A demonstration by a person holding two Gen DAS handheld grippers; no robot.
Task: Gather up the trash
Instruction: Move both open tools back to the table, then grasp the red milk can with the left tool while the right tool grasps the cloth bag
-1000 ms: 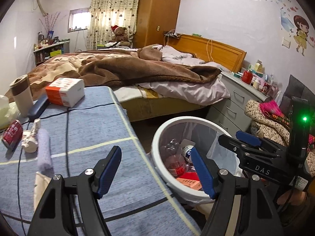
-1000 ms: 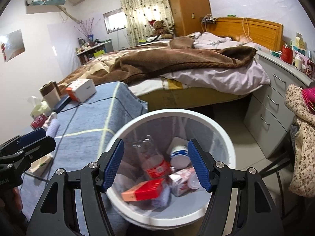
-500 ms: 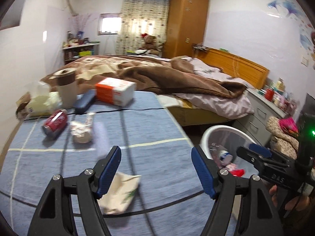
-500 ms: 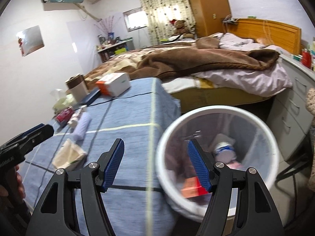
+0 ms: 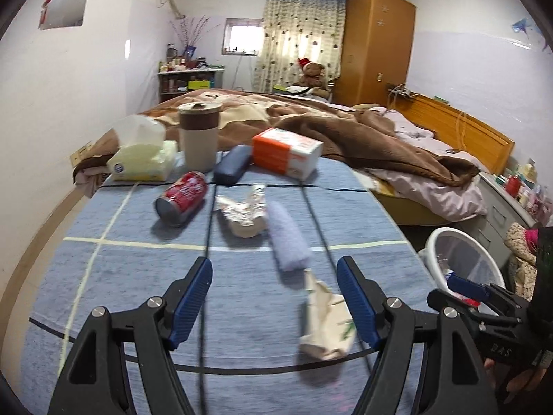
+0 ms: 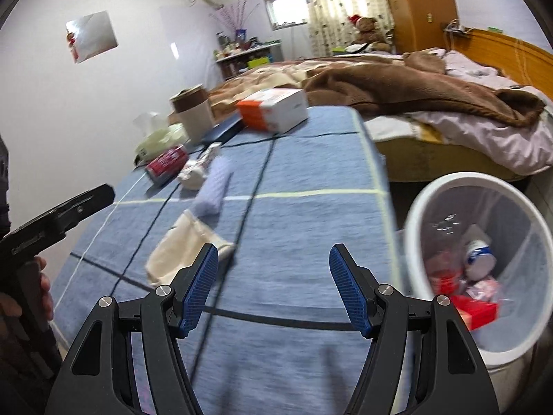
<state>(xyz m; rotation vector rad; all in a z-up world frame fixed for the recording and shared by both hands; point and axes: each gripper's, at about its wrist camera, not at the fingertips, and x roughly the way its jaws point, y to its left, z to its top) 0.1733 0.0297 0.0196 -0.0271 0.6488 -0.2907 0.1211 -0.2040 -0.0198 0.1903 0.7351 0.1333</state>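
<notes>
On the blue tablecloth (image 5: 131, 276) lie a crumpled cream wrapper (image 5: 326, 321) (image 6: 183, 245), a pale purple roll (image 5: 288, 238) (image 6: 214, 186), a crushed foil wrapper (image 5: 245, 211) (image 6: 197, 169) and a red can (image 5: 181, 197) (image 6: 166, 164) on its side. My left gripper (image 5: 274, 304) hangs open above the cloth, the cream wrapper just inside its right finger. My right gripper (image 6: 273, 290) is open over bare cloth, the wrapper beyond its left finger. The white bin (image 6: 428, 207) (image 5: 432, 245), with several pieces of trash inside, stands at the table's right.
At the table's far end stand a tissue pack (image 5: 141, 162), a beige cup (image 5: 198, 138), a dark case (image 5: 231, 166) and an orange-white box (image 5: 287, 152). A bed (image 5: 345, 131) with a brown blanket lies behind; grey drawers (image 5: 508, 200) at right.
Both grippers have swung left, away from the bin and over the table. The bin has slid from the middle of both views to the right edge. Jaws are as wide as before.
</notes>
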